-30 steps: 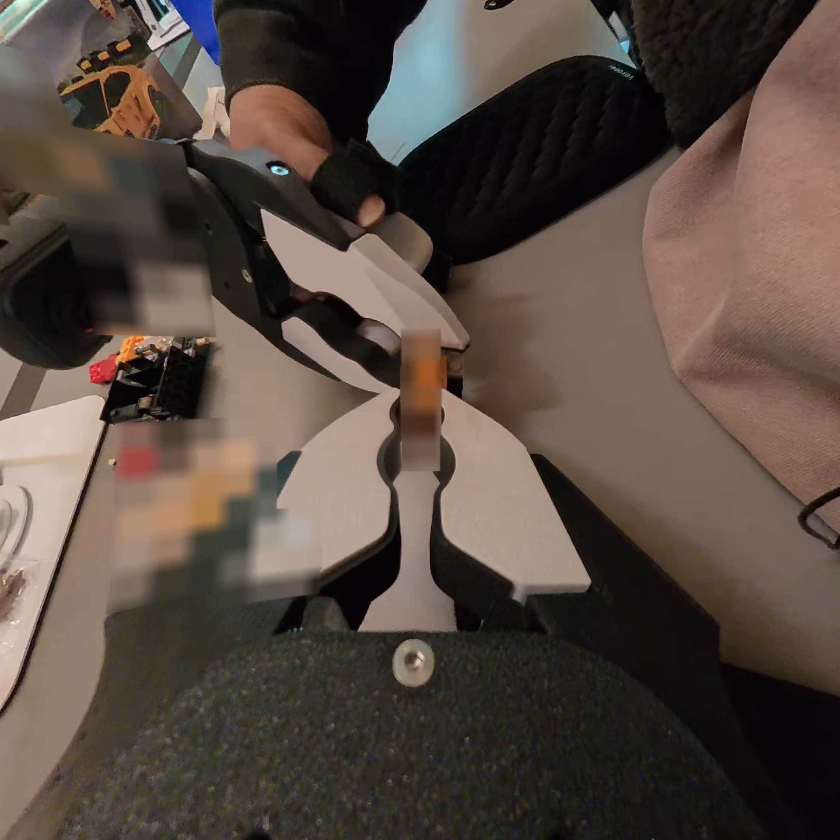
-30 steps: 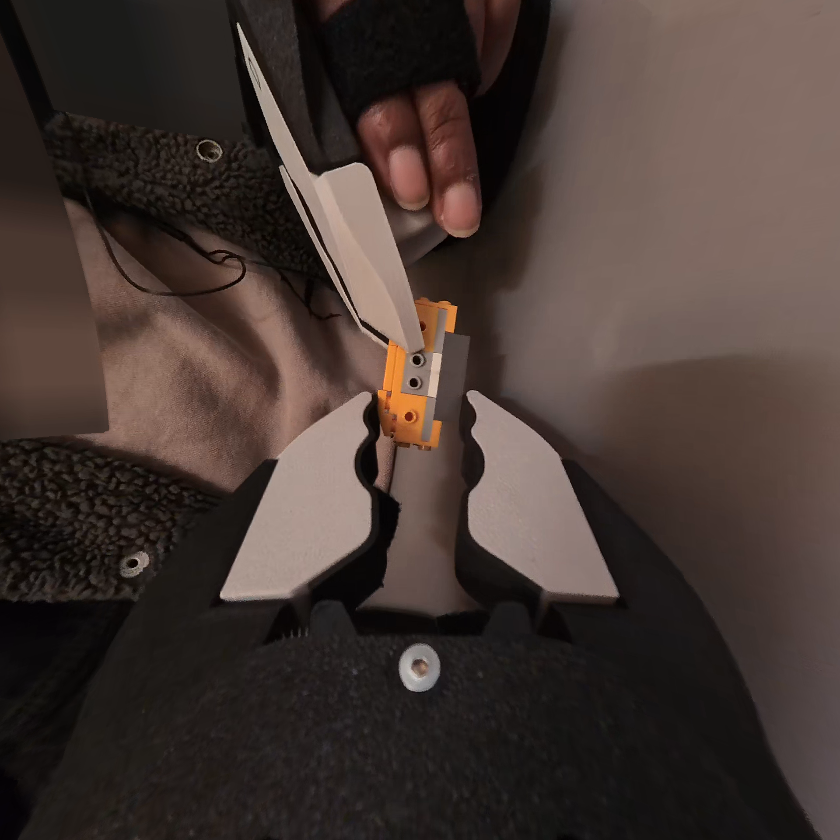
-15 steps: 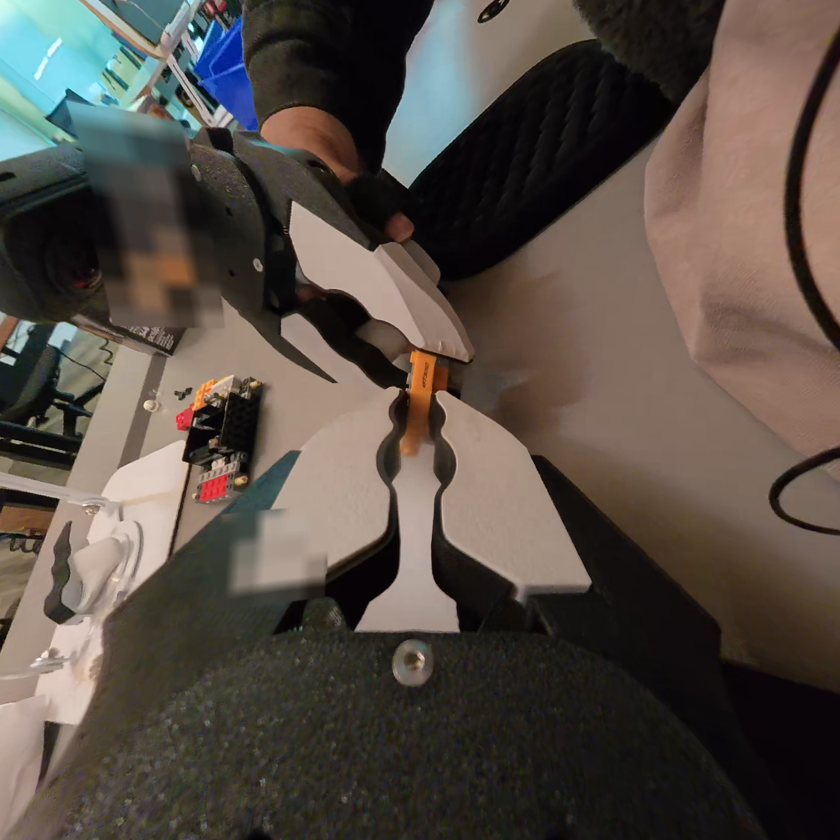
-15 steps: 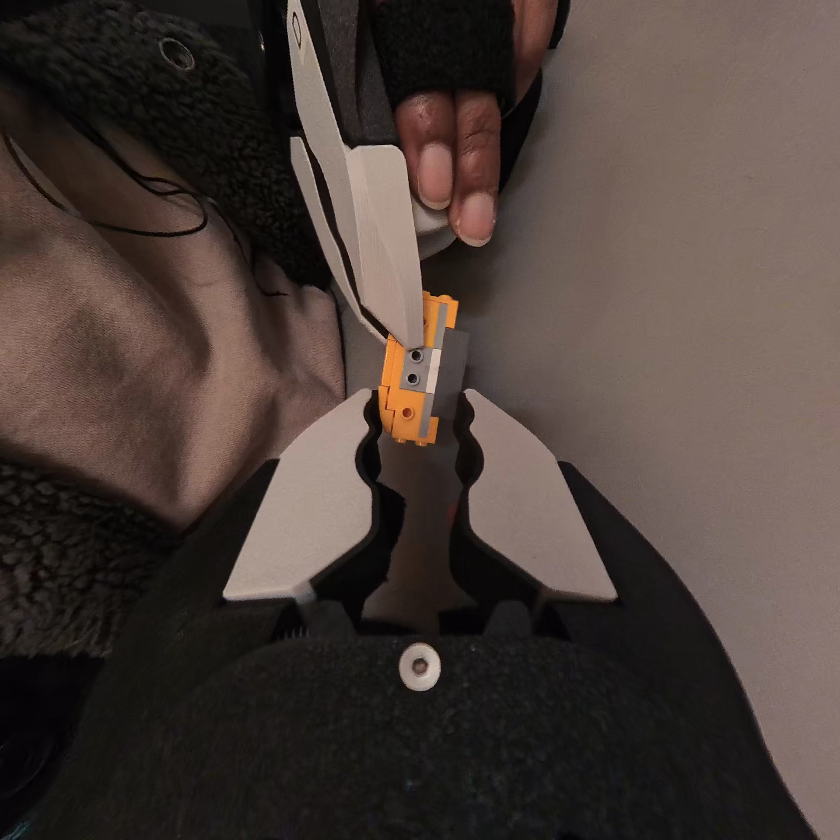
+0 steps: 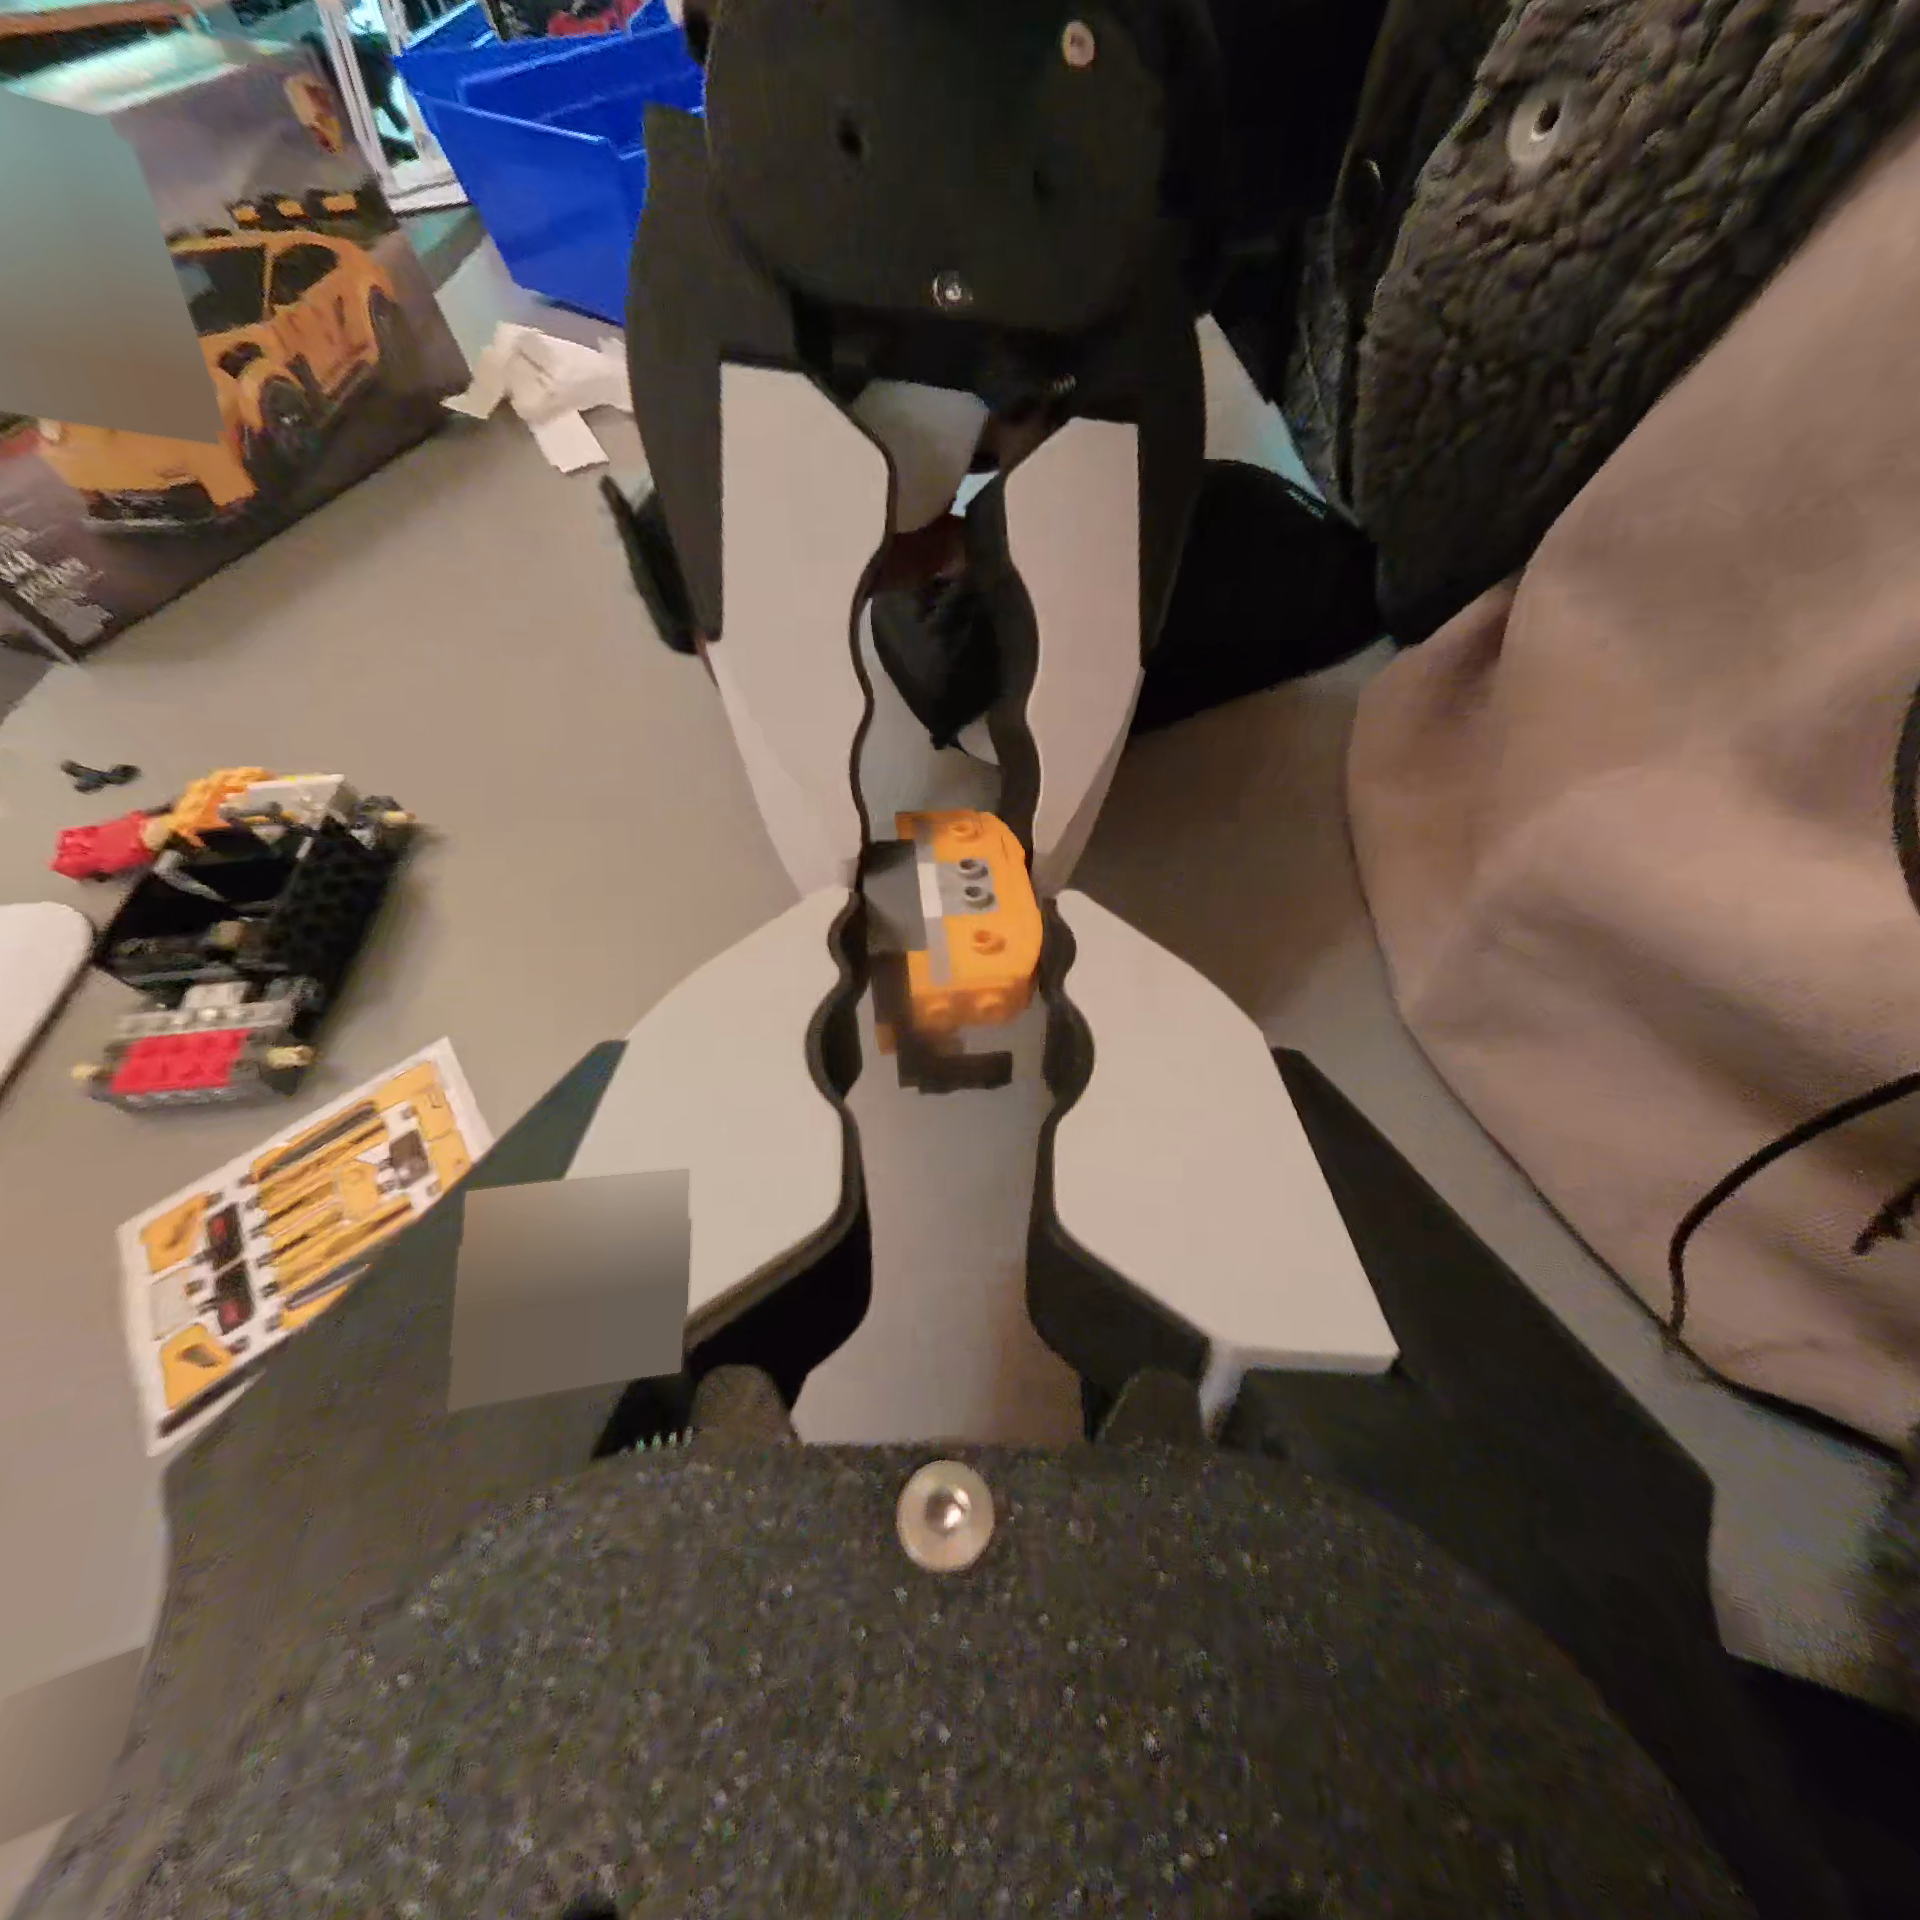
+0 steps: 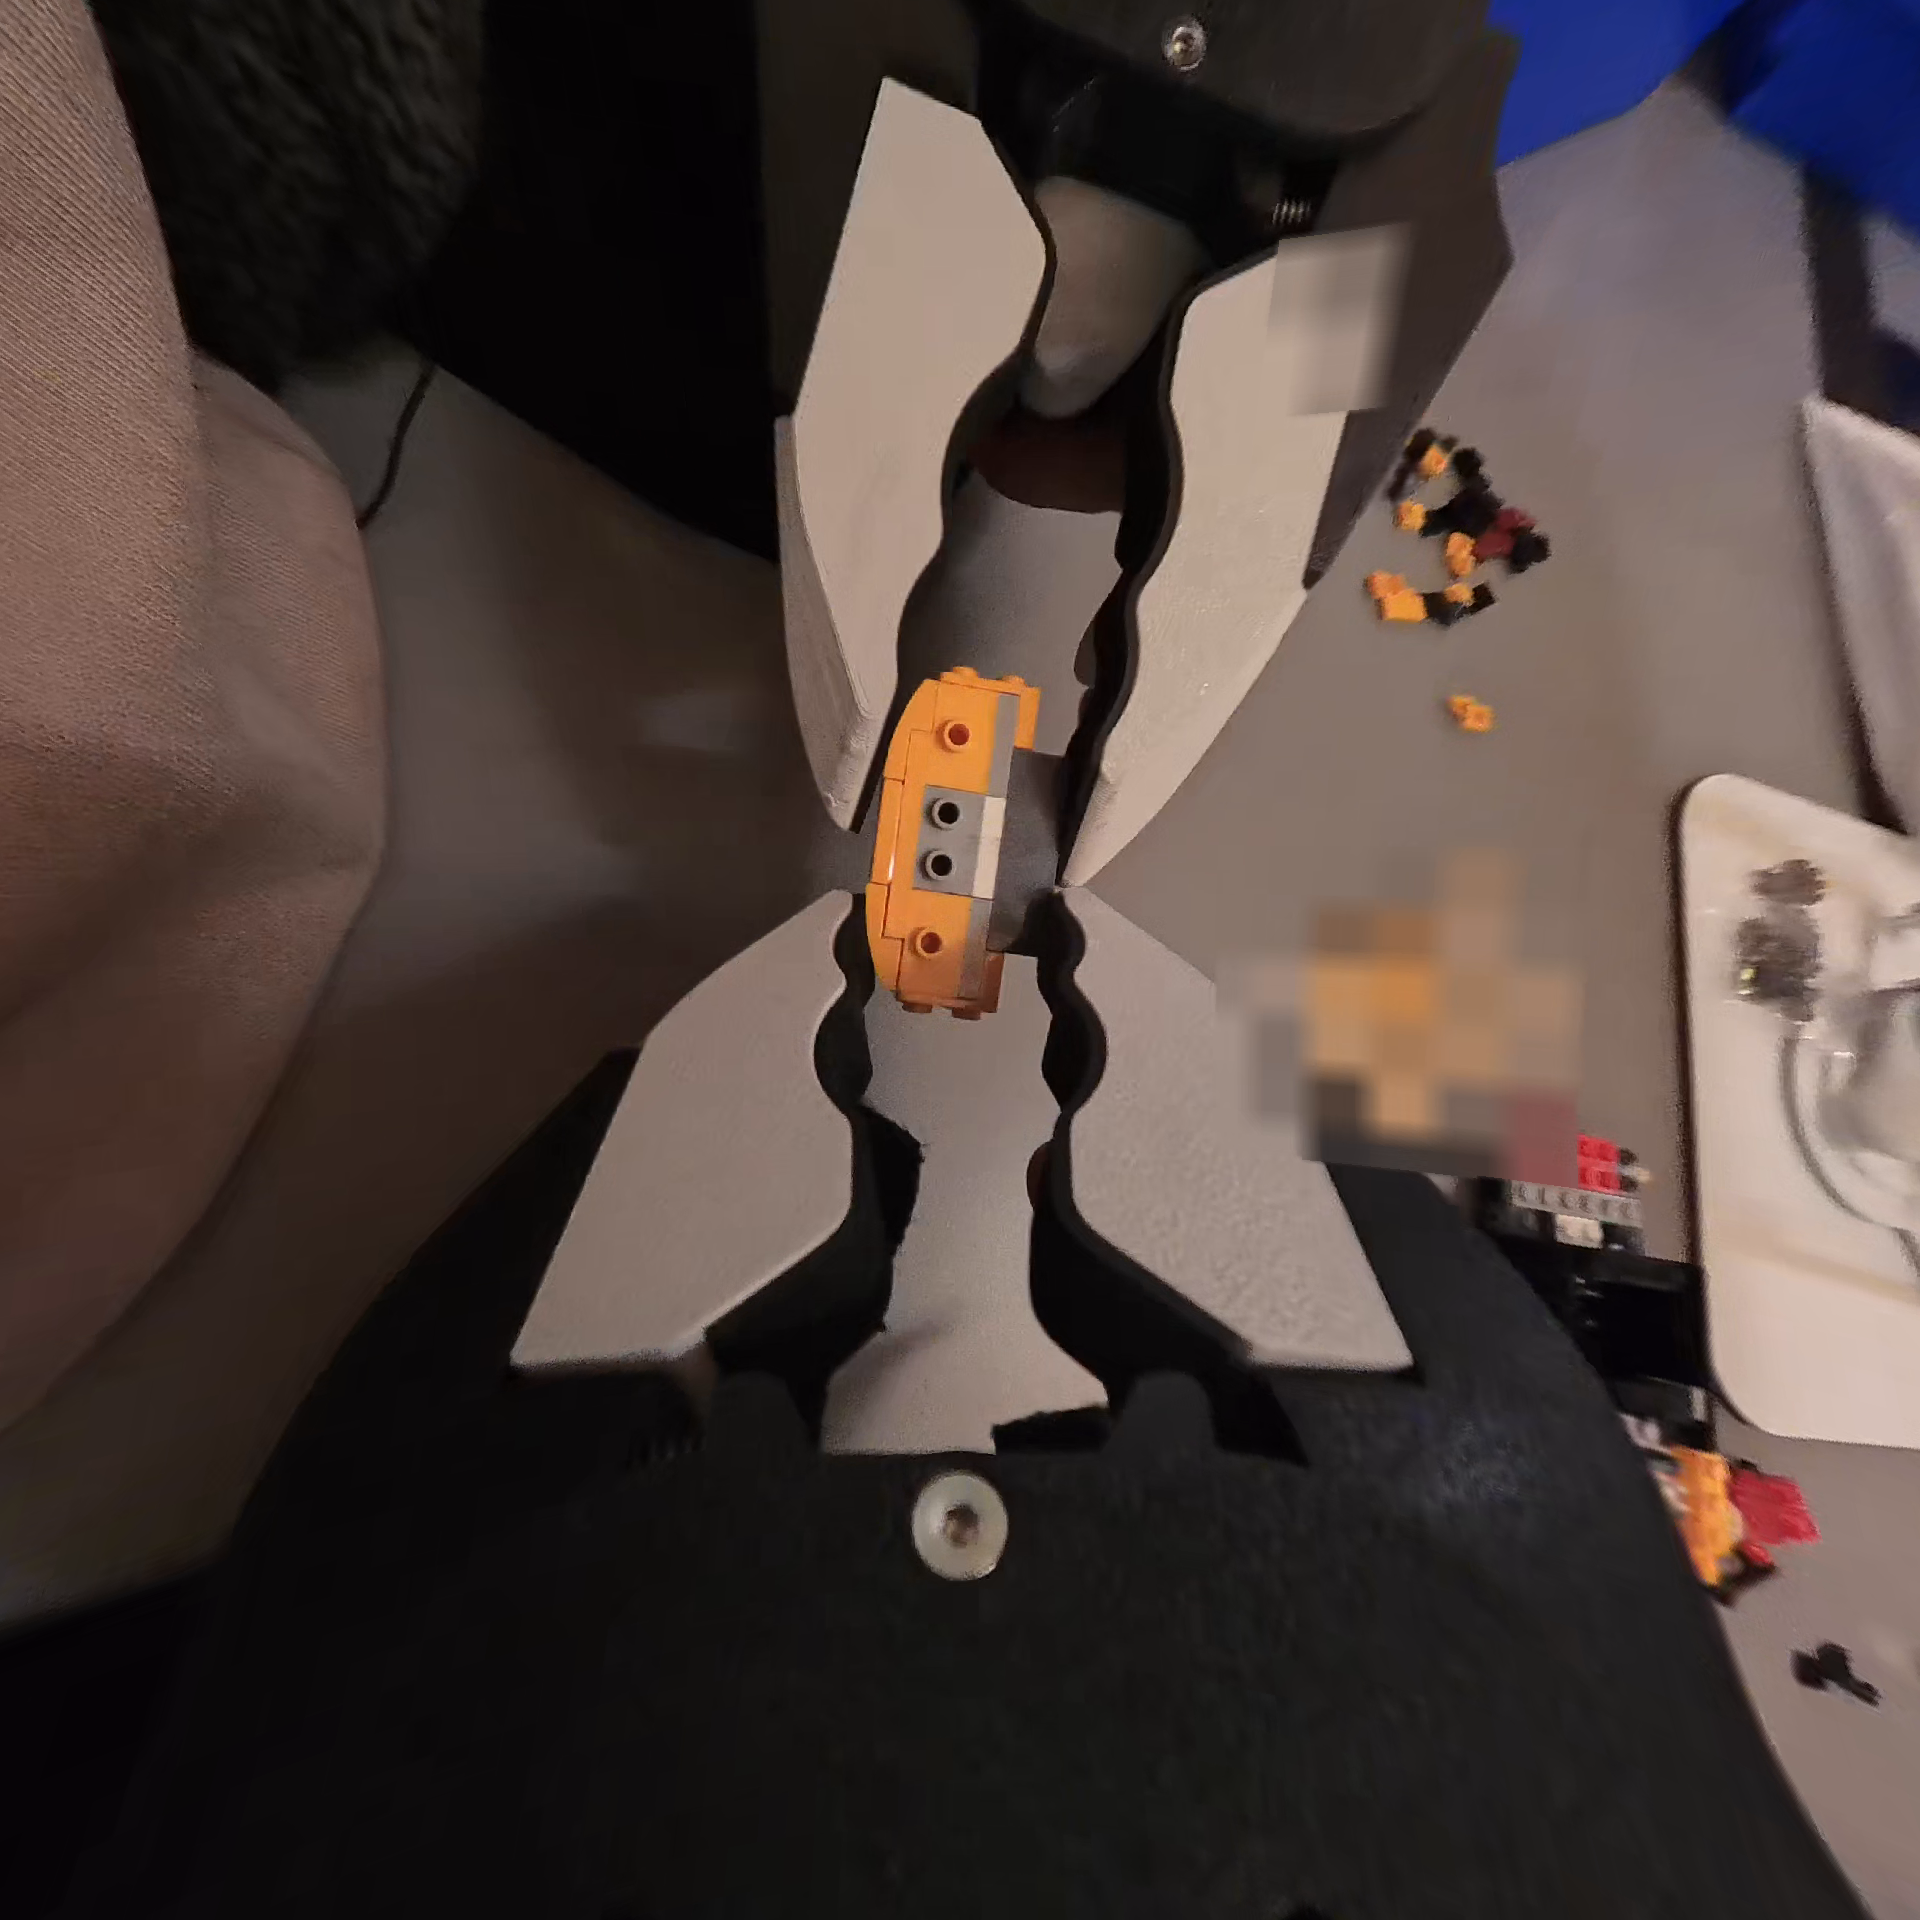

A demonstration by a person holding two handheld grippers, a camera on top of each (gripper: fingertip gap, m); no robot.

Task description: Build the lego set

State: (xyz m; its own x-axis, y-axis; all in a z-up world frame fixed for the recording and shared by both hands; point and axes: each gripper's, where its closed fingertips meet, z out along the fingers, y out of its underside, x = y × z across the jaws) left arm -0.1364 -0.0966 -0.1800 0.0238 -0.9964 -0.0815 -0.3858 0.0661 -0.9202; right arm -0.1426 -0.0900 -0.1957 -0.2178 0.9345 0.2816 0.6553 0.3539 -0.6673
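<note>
A small orange lego sub-assembly (image 5: 971, 935) with grey and white plates and a black part below is held in the air between both grippers. My left gripper (image 5: 945, 914) comes from the bottom of the left wrist view and is shut on its lower half. My right gripper (image 5: 945, 868) meets it tip to tip from above and is shut on the upper half. In the right wrist view the same assembly (image 6: 940, 862) sits between my right gripper (image 6: 951, 909) below and the left gripper (image 6: 961, 821) above.
On the grey table (image 5: 540, 707) lie a black car chassis with red parts (image 5: 239, 935), a sticker sheet (image 5: 301, 1216), the set's box (image 5: 260, 343) and a blue bin (image 5: 561, 156). Loose orange and black pieces (image 6: 1455, 551) and a white tray (image 6: 1818, 1299) are on the right. A person's beige clothing (image 5: 1662, 831) is close by.
Both grippers have turned together with the assembly. They now face each other tip to tip, and the assembly's studded face shows in the left wrist view instead of its edge.
</note>
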